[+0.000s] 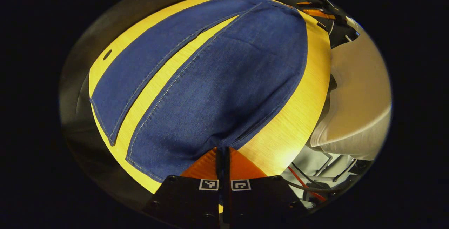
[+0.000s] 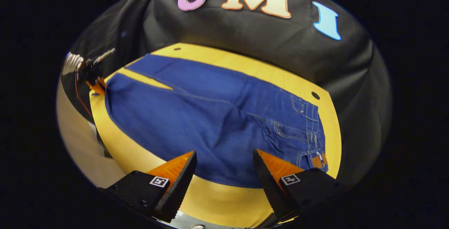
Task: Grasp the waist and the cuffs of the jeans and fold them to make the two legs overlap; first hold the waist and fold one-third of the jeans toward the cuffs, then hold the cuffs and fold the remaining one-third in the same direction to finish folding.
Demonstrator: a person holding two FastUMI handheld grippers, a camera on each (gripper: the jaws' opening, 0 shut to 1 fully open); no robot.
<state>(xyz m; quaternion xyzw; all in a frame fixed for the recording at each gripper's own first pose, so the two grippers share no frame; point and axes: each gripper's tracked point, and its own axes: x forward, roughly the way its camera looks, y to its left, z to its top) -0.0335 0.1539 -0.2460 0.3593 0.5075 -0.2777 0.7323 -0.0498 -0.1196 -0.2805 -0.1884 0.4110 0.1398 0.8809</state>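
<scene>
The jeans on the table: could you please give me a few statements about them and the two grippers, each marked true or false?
1. The jeans lie spread flat on the yellow table. True.
2. The right gripper is closed on the waistband. False: its fingers stand apart above the near edge.
3. The left gripper has its fingers together at a leg's cuff corner. True.
4. The two legs already overlap. False: a strip of table shows between them.

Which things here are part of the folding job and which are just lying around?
Part of the job: jeans, left tool shut at the near cuff, right tool open near the waist.
Just there: table, cables, person's sleeve.
</scene>
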